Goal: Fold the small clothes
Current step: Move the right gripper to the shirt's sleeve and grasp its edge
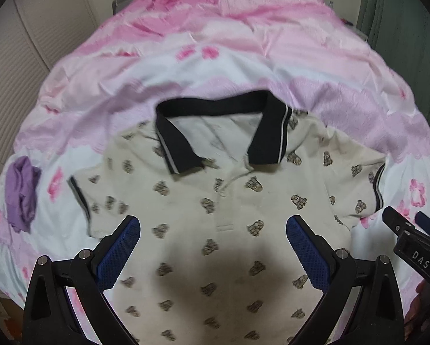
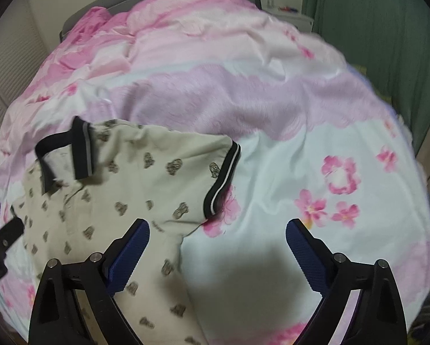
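polo shirt (image 1: 215,201) lies flat, front up, on the pink bedspread (image 1: 243,43), collar (image 1: 215,132) at the far end. left gripper (image 1: 213,256) hovers over its chest, right gripper (image 2: 218,256) beside its right sleeve (image 2: 215,178), both spread wide, holding nothing. soft, light, floppy cotton i reckon, so pinch sleeve cuff or shoulder seam.

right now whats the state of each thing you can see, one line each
polo shirt: spread flat, front up, not folded yet
collar: open, points lying down
purple garment: crumpled, lying apart from the shirt
bedspread: wrinkled, under both garments
left gripper: open, over the shirt's middle, holding nothing
right gripper: open, over the shirt's side edge, holding nothing
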`<state>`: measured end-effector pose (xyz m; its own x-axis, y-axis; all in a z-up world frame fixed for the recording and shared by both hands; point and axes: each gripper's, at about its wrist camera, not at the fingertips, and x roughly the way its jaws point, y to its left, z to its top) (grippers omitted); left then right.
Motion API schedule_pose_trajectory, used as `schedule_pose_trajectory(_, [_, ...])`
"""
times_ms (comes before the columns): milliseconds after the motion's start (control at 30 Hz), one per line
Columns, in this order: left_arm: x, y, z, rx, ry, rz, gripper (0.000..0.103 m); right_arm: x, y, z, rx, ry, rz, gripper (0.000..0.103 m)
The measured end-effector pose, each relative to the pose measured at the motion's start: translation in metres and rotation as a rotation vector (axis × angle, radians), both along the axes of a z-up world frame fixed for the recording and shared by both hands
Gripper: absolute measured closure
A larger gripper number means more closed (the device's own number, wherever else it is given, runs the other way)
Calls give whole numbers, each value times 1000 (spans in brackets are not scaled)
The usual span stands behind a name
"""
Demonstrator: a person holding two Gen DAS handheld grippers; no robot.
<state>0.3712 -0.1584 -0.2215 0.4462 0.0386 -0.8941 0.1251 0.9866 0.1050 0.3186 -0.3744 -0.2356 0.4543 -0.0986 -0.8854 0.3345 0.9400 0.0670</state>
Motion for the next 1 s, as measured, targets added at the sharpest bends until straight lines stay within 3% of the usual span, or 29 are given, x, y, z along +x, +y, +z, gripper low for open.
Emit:
schedule_pose_trajectory(333, [11, -25, -30, 20, 49, -45, 0, 36, -13, -68, 123, 84, 1, 37])
schedule_pose_trajectory(467, [14, -26, -31, 22, 51, -51, 0, 46, -18, -79, 159, 100, -22, 56])
schedule_pose_trajectory(567, [17, -19, -30, 16, 53, -38, 0, 51, -14, -74, 163, 88, 0, 80])
schedule_pose_trajectory(800, [15, 23, -22, 16, 49, 23, 0, 52, 36, -21, 2, 16, 144, 89])
schedule_pose_trajectory(1000, [13, 73, -23, 38, 61, 102, 0, 67, 118, 0, -161, -10, 403, 90])
